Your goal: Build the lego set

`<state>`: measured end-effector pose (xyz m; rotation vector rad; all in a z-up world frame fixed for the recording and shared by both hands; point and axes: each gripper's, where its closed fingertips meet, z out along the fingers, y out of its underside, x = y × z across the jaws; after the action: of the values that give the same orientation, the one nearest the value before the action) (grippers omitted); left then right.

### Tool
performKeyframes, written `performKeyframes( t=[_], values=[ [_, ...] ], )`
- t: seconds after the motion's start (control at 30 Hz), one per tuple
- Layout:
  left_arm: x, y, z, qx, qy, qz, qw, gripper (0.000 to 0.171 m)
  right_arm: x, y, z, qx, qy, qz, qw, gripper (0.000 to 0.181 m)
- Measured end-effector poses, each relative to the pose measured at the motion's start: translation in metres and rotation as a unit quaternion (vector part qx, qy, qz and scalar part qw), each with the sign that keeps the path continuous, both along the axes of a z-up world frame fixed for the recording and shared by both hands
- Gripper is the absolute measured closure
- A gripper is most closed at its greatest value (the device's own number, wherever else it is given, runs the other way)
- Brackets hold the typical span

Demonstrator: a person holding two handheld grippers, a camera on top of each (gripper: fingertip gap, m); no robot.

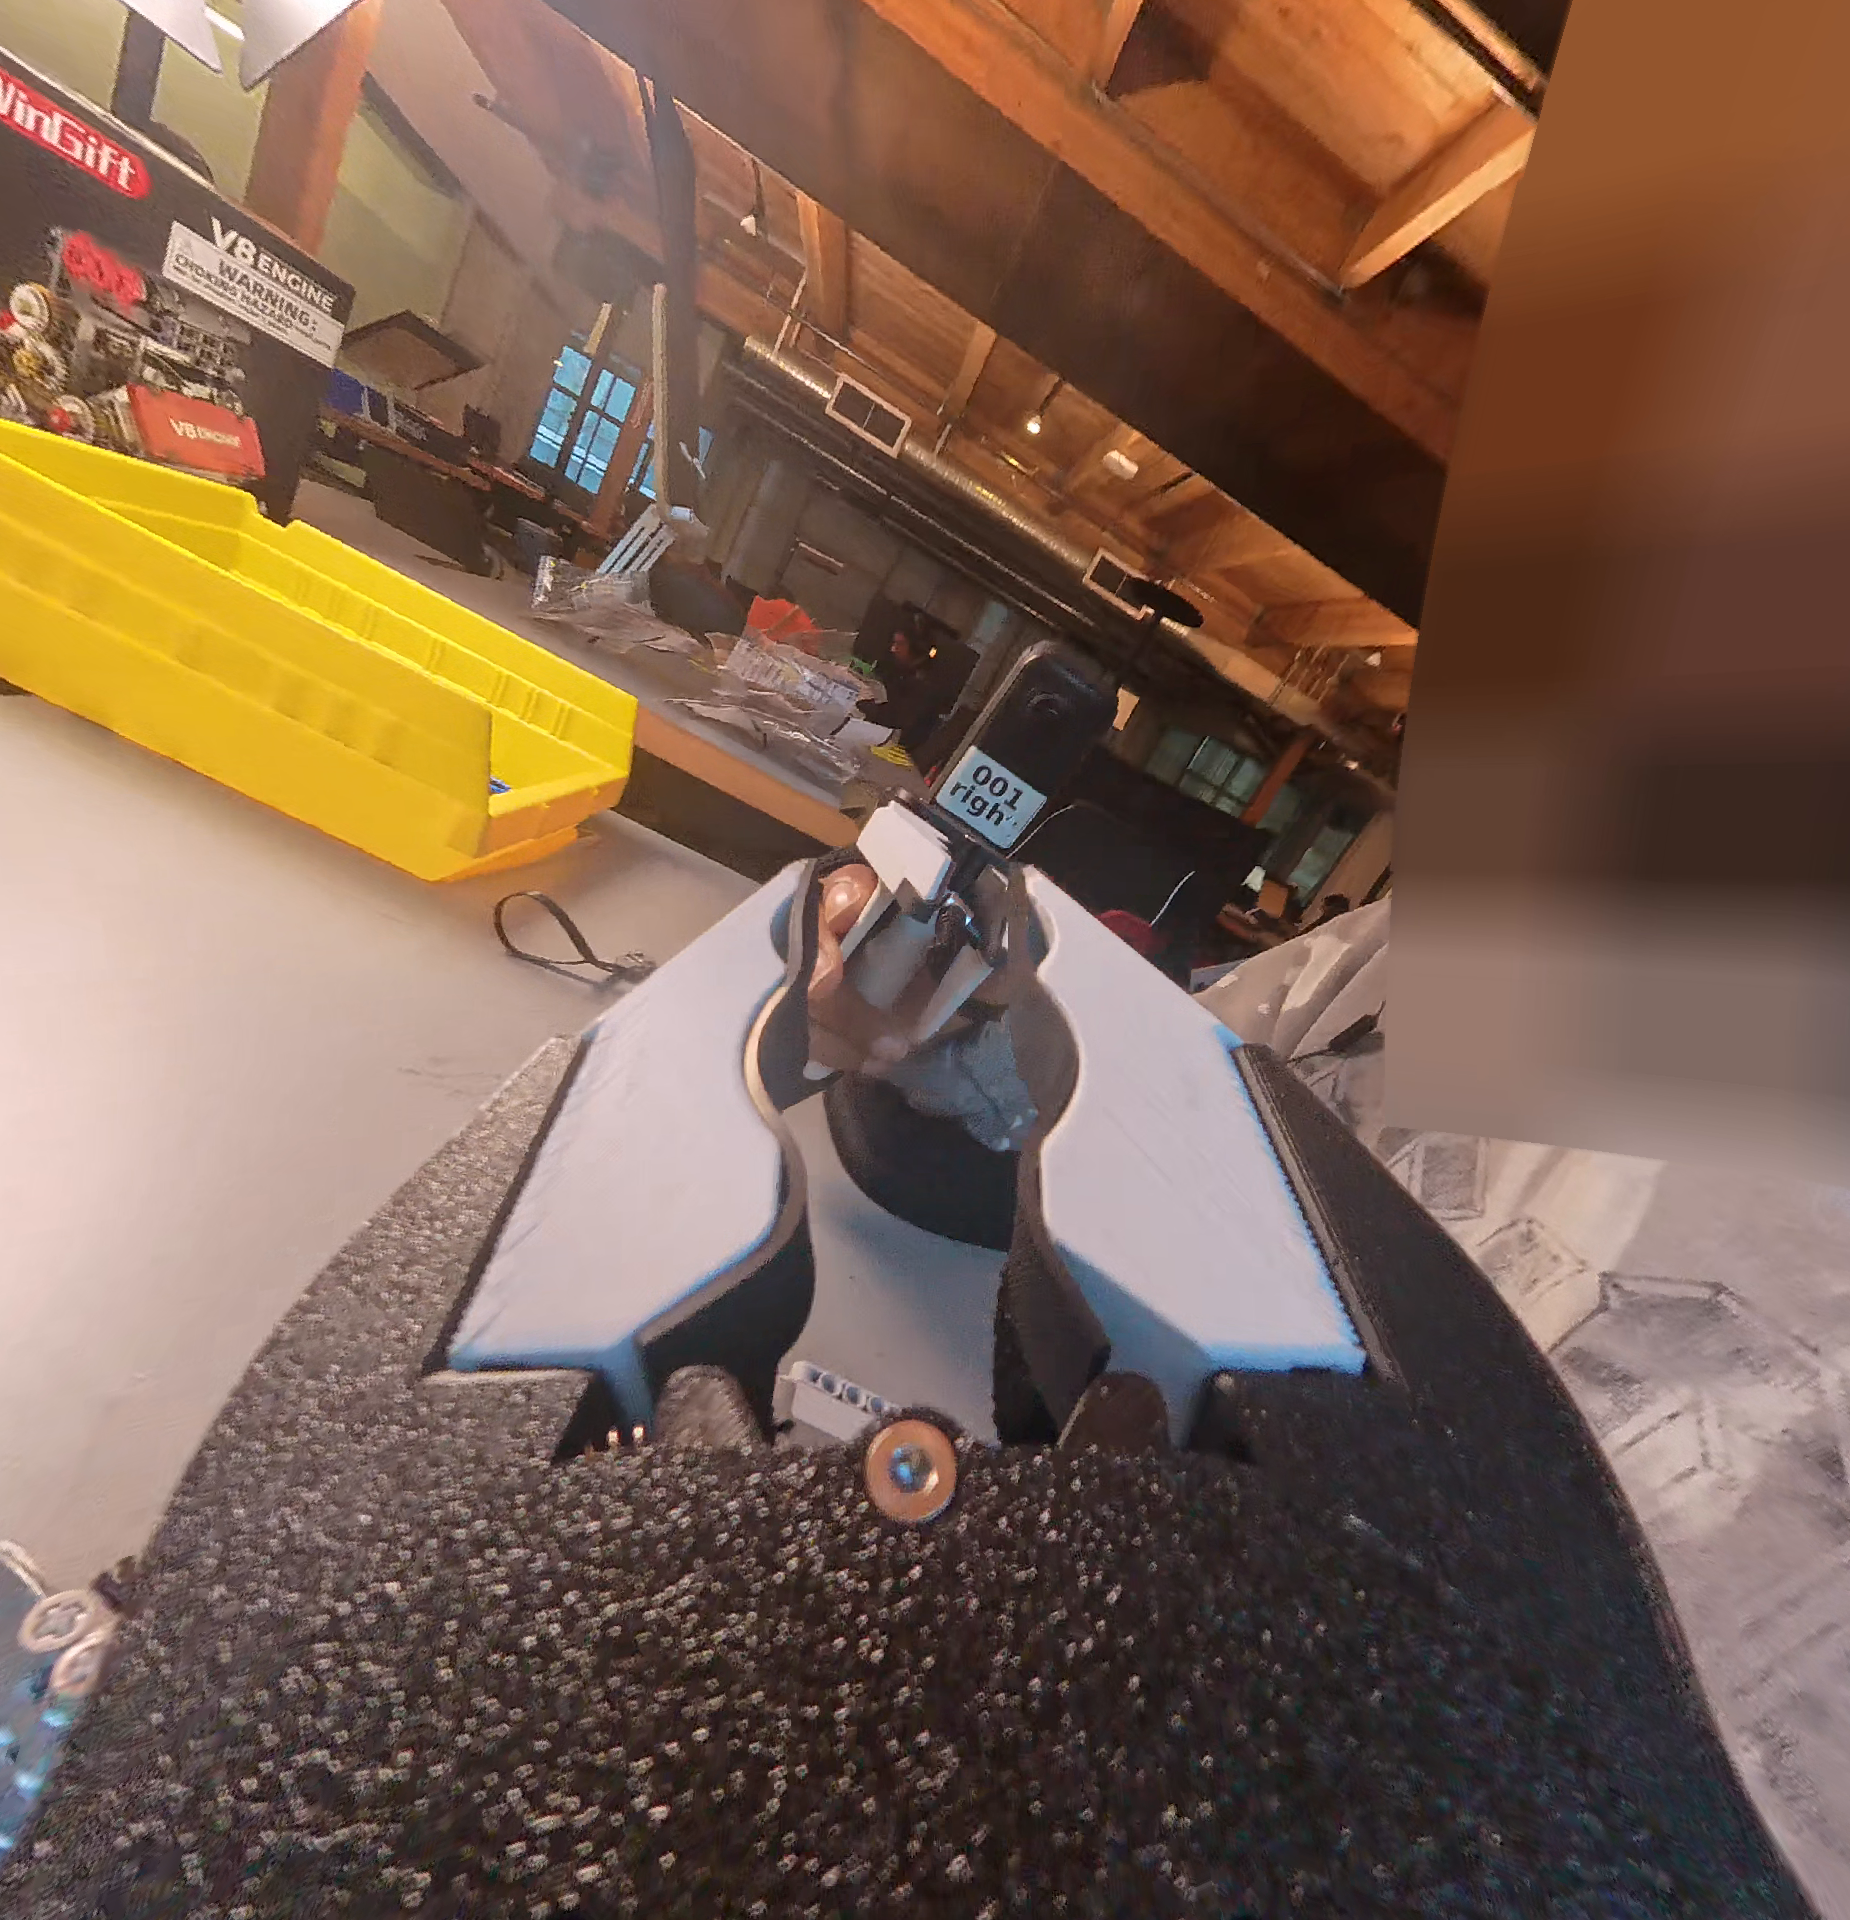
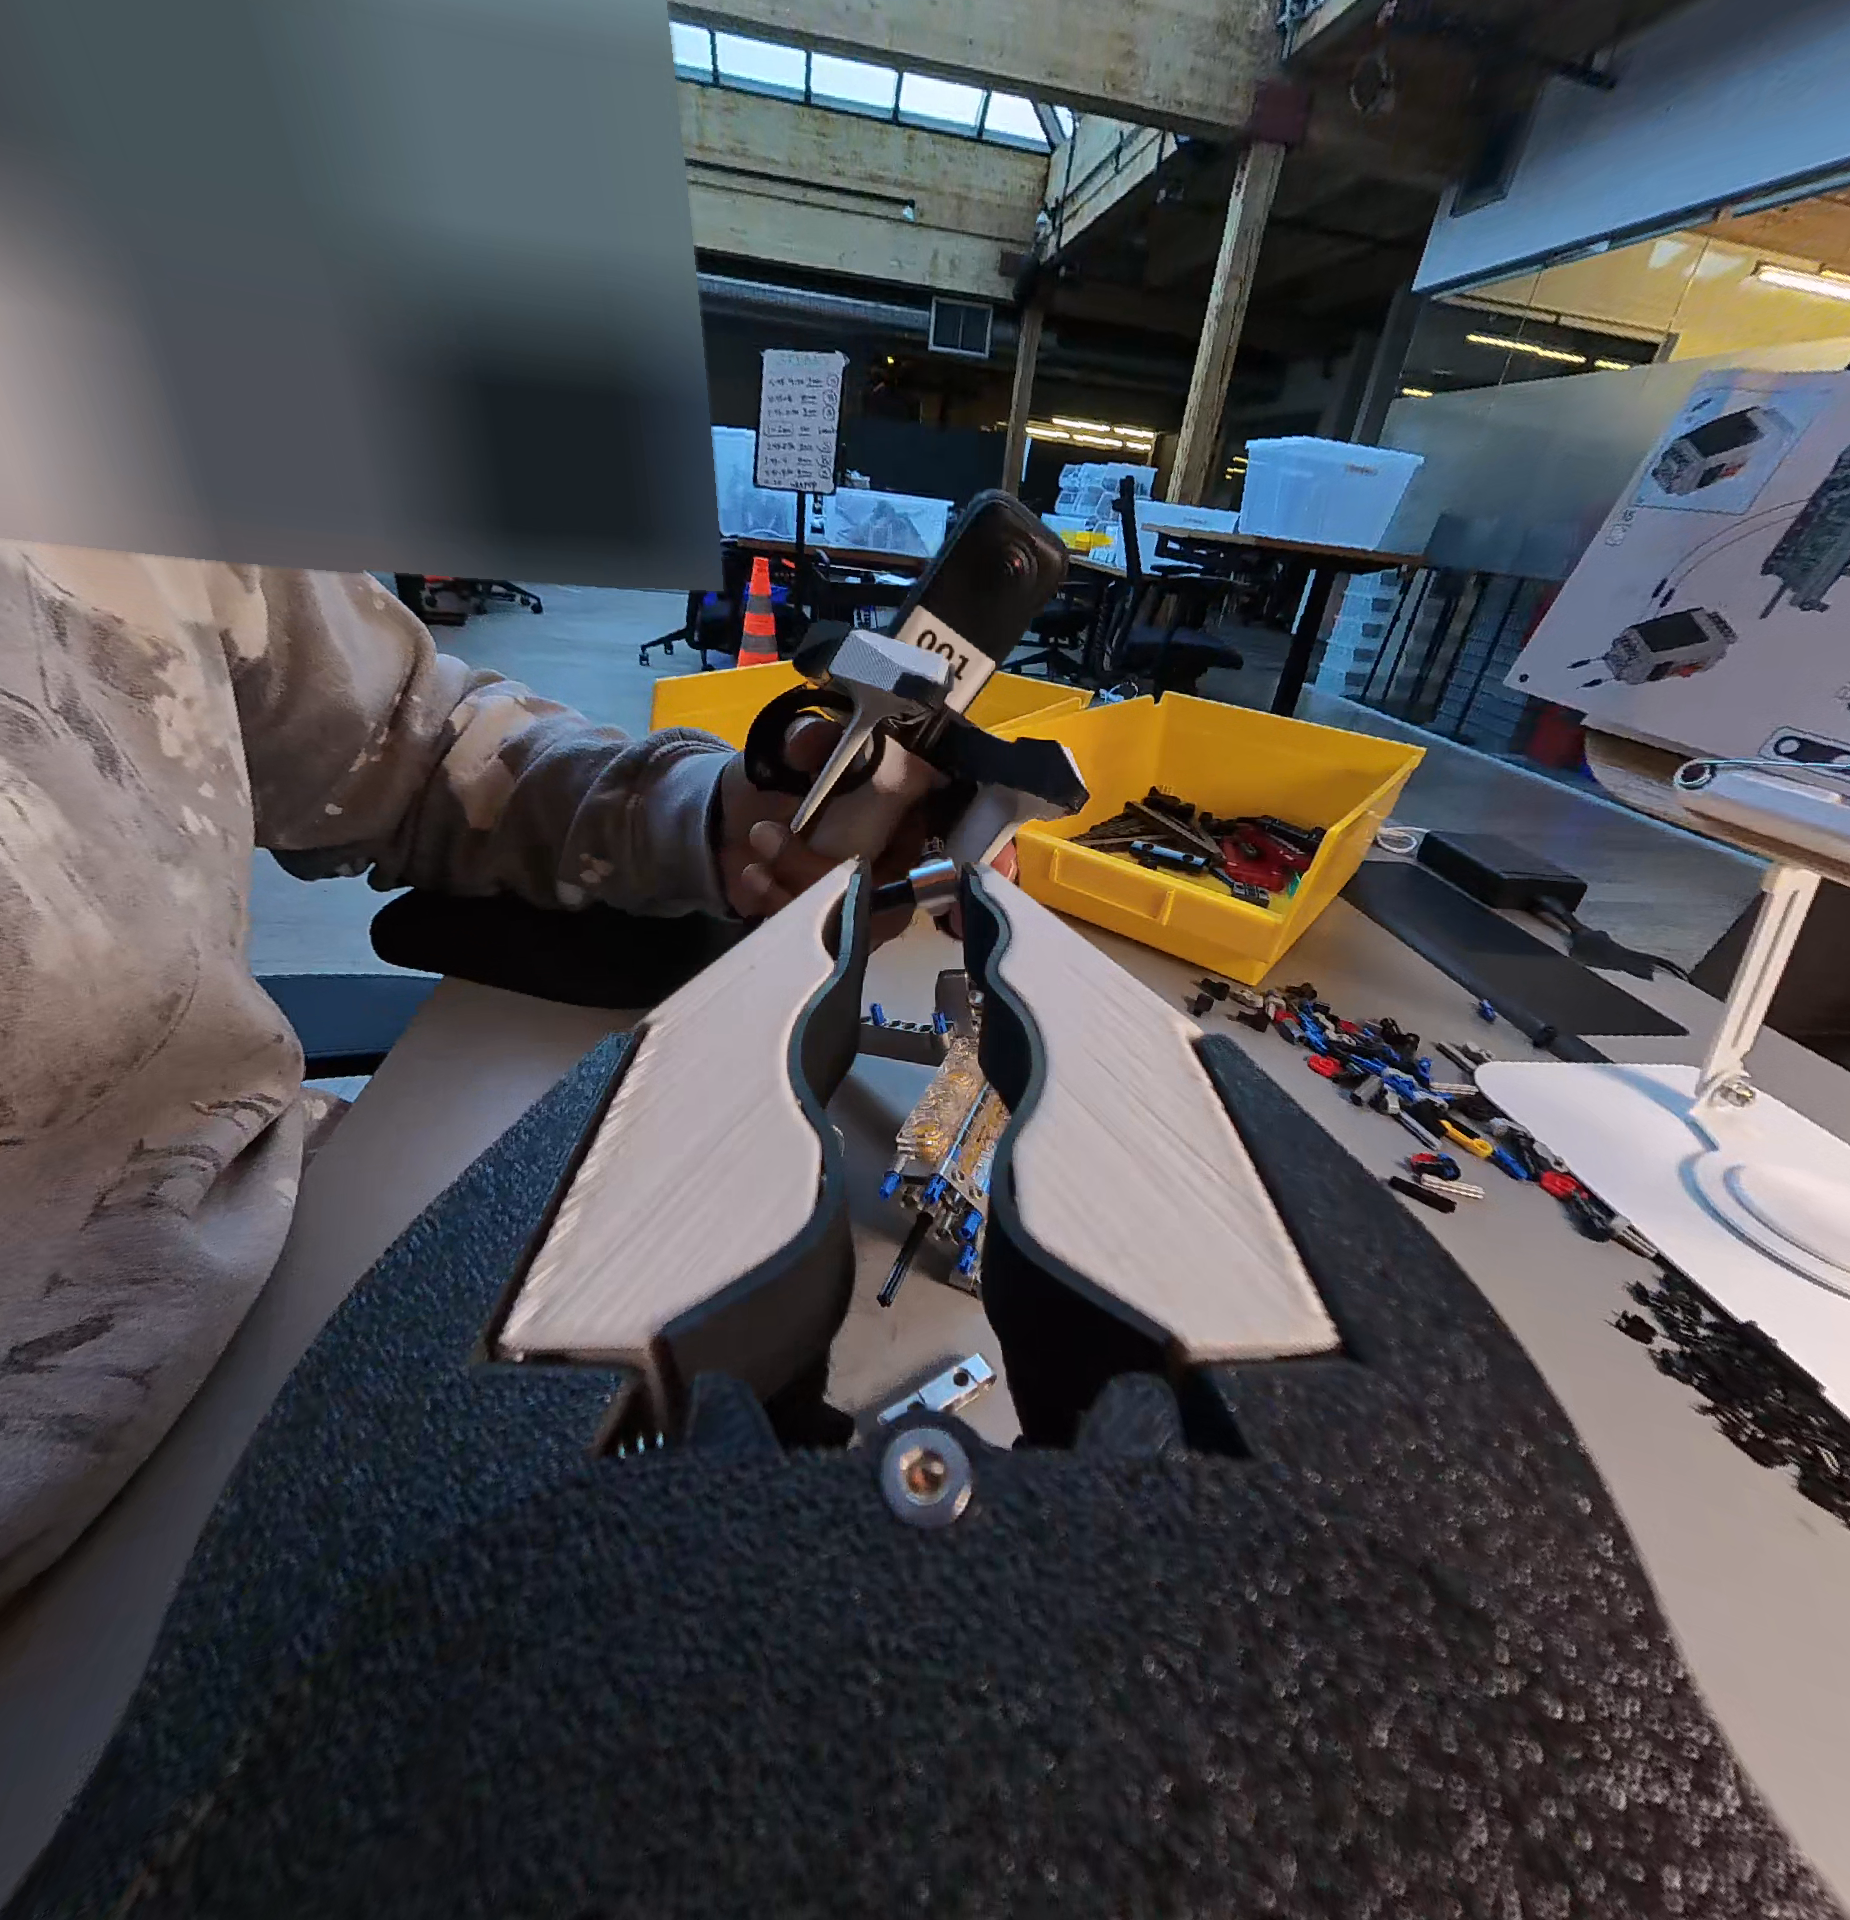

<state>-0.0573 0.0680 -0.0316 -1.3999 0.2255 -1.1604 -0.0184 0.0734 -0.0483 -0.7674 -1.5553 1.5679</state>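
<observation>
In the right wrist view my right gripper (image 2: 916, 883) has its jaws nearly together, with a small silver-and-black part (image 2: 926, 878) between the tips. Below it on the grey table (image 2: 692, 1049) lies a partly built brick assembly (image 2: 947, 1132) with blue pins, and a small grey beam (image 2: 942, 1387). My left gripper (image 2: 1014, 774), held in a hand (image 2: 775, 862), faces it just beyond the tips. In the left wrist view my left gripper (image 1: 916, 894) is open and empty. The right gripper's handle (image 1: 921, 935) and camera (image 1: 1046, 717) show past its tips.
A yellow bin (image 2: 1212, 831) of black and red parts sits at the right. Loose small parts (image 2: 1388, 1081) lie beside a white stand (image 2: 1731, 1174) holding an instruction sheet (image 2: 1752, 571). Stacked yellow bins (image 1: 277, 665), a printed box (image 1: 121, 312) and a black cable (image 1: 557, 935) are at the left. Across from one pair of fingers to the other is roughly 5 cm.
</observation>
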Motion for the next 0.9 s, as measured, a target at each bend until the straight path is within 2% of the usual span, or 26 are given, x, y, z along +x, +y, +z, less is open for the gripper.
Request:
performKeyframes(
  t=[0.4, 0.73, 0.9],
  values=[
    [0.026, 0.0, -0.013, -0.058, -0.027, -0.057, 0.996, 0.143, -0.001, -0.009, -0.005, 0.022, 0.01, 0.007, 1.0, 0.166],
    [0.043, -0.007, -0.028, -0.084, 0.006, -0.099, 0.992, 0.168, -0.001, -0.015, -0.014, 0.091, 0.022, -0.005, 0.996, 0.166],
    [0.042, -0.007, -0.029, -0.048, 0.06, -0.071, 0.995, 0.17, -0.002, -0.012, -0.012, 0.081, 0.018, -0.012, 0.996, 0.165]
  ],
)
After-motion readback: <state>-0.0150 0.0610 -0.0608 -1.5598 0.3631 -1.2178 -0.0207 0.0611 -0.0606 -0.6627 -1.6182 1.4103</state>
